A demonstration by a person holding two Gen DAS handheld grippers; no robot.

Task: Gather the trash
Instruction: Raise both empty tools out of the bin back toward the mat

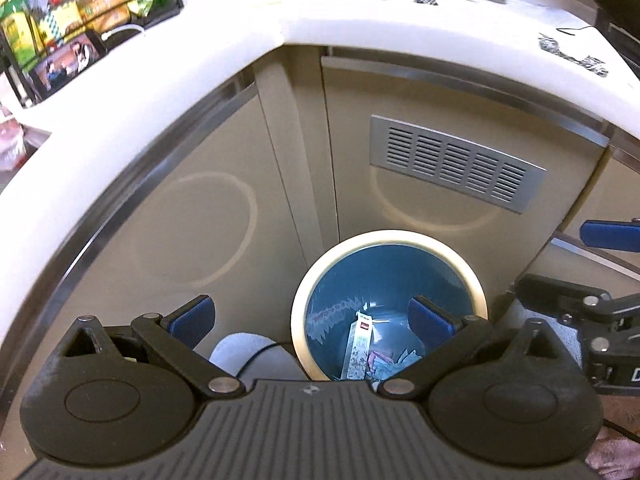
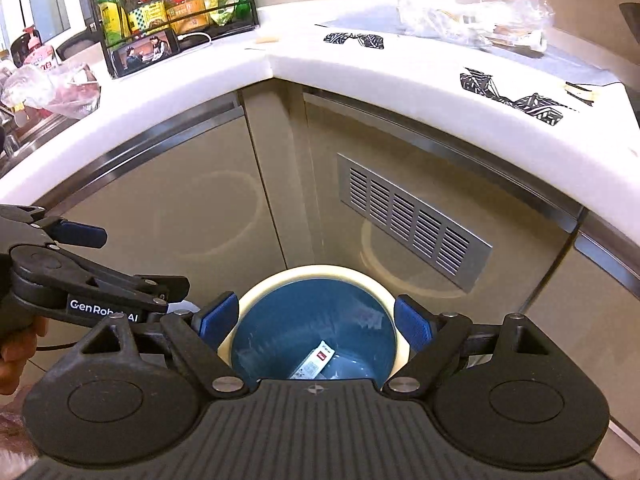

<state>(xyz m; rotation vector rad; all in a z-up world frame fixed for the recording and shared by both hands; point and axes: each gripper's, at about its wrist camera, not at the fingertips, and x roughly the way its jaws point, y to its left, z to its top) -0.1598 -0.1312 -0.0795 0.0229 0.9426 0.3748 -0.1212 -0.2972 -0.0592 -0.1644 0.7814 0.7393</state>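
Observation:
A round blue trash bin with a cream rim (image 1: pixel 390 236) (image 2: pixel 320 270) stands on the floor at the corner of the kitchen cabinets. A white wrapper (image 1: pixel 360 344) (image 2: pixel 316 362) and other scraps lie at its bottom. My left gripper (image 1: pixel 312 318) is open and empty, above the bin's left side. My right gripper (image 2: pixel 316 322) is open and empty, straddling the bin from above. Black-and-white patterned wrappers (image 2: pixel 354 39) (image 2: pixel 510 94) lie on the white countertop (image 2: pixel 360 68). The left gripper also shows at the left of the right wrist view (image 2: pixel 80 264).
A black rack of bottles and packets (image 2: pixel 172 4) stands at the counter's back left, with a phone (image 2: pixel 146 51) leaning on it. Clear plastic bags (image 2: pixel 472 20) (image 2: pixel 52 88) lie on the counter. A grey vent grille (image 2: pixel 412 224) is on the cabinet door.

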